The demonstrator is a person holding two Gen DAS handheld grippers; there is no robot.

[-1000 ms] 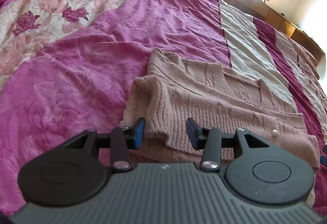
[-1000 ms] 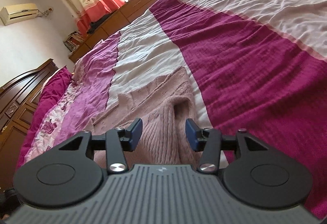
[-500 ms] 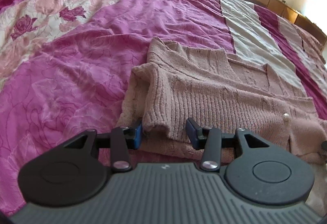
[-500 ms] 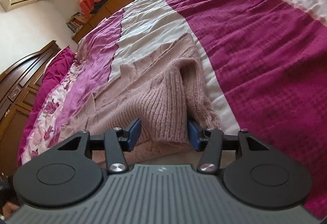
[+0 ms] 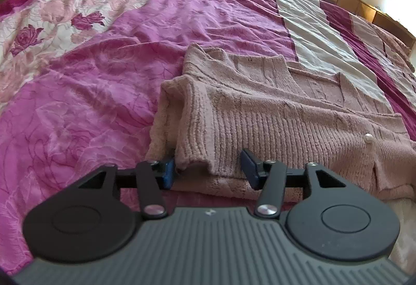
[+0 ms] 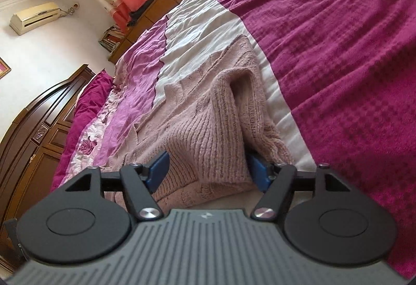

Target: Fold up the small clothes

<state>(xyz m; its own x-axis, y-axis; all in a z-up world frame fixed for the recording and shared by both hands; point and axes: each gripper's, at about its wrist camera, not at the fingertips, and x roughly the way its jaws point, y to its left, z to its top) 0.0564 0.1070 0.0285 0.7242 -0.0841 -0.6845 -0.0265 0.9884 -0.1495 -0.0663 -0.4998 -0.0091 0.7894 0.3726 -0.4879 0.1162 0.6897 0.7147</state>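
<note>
your left gripper (image 5: 209,168) and right gripper (image 6: 208,170) had just been opening, jaws apart around the folded pink cardigan's (image 5: 273,113) corners.

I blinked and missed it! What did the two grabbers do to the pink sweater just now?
Both have just been opening. The right gripper spread wide off the folded sweater edge it pinched, and the left gripper loosened too; knit still lies between both pairs of jaws. The sweater stays folded on the bedspread.
</note>
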